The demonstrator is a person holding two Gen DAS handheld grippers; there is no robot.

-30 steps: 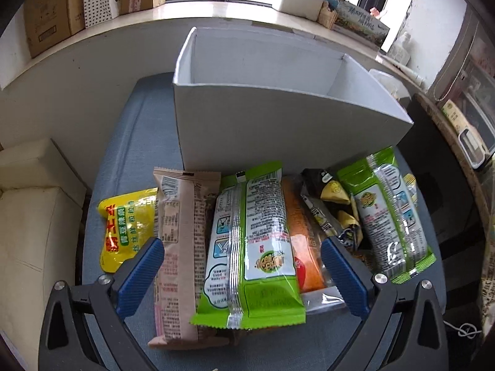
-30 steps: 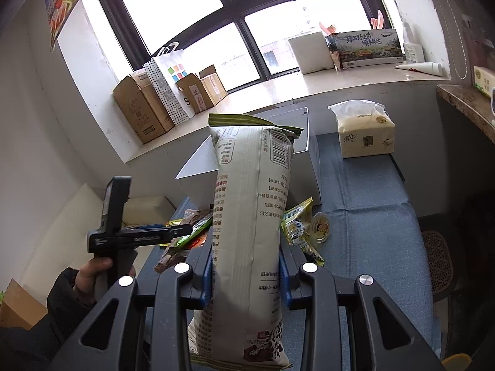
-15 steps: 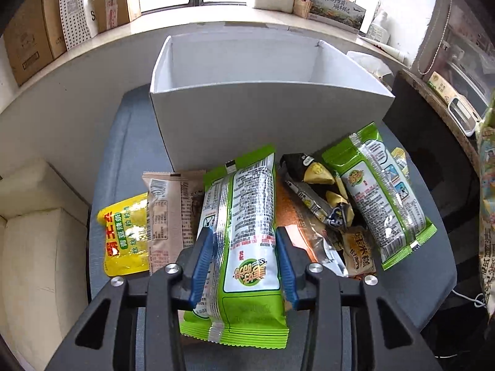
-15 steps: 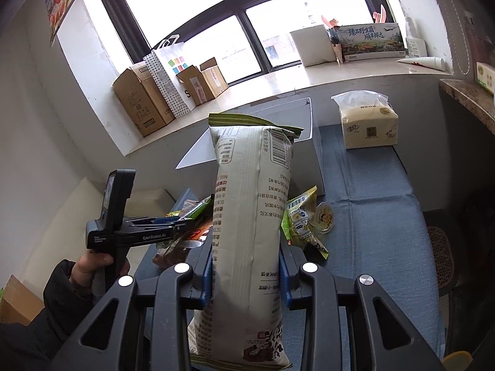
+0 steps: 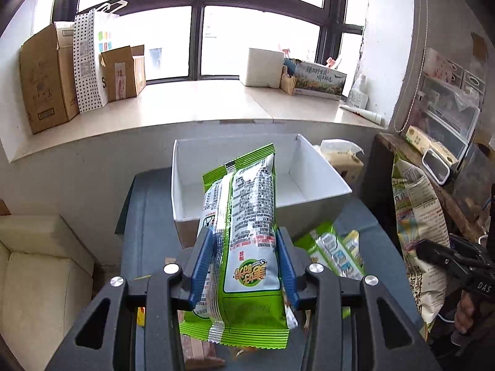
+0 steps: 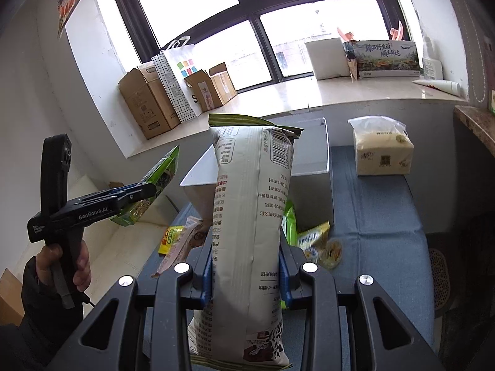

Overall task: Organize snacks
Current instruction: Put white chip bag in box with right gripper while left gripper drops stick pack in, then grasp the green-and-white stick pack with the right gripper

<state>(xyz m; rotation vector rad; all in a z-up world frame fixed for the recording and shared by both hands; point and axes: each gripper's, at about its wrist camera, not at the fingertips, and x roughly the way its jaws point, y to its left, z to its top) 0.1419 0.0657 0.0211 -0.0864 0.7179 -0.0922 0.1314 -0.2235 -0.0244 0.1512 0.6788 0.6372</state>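
Note:
My left gripper [image 5: 244,262] is shut on a green snack pack [image 5: 247,232] and holds it up in the air in front of the white box [image 5: 321,182], which looks empty inside. In the right wrist view the left gripper [image 6: 145,191] shows at the left with the green pack [image 6: 161,173]. My right gripper [image 6: 246,273] is shut on a tall white snack bag [image 6: 250,216], held upright above the blue table [image 6: 380,216]. That bag also shows at the right in the left wrist view [image 5: 417,222]. Several snack packs [image 6: 178,239] lie on the table before the box.
A tissue pack [image 6: 382,151] stands on the table to the right of the box. Cardboard boxes [image 5: 46,77] and a dotted bag [image 5: 88,61] stand on the windowsill. A cream cushion [image 5: 40,281] lies left of the table. A wooden shelf [image 5: 433,179] is at the right.
My left gripper closed on the green snack pack and lifted it off the pile, tilting up toward the box. My right gripper kept holding the white bag almost still.

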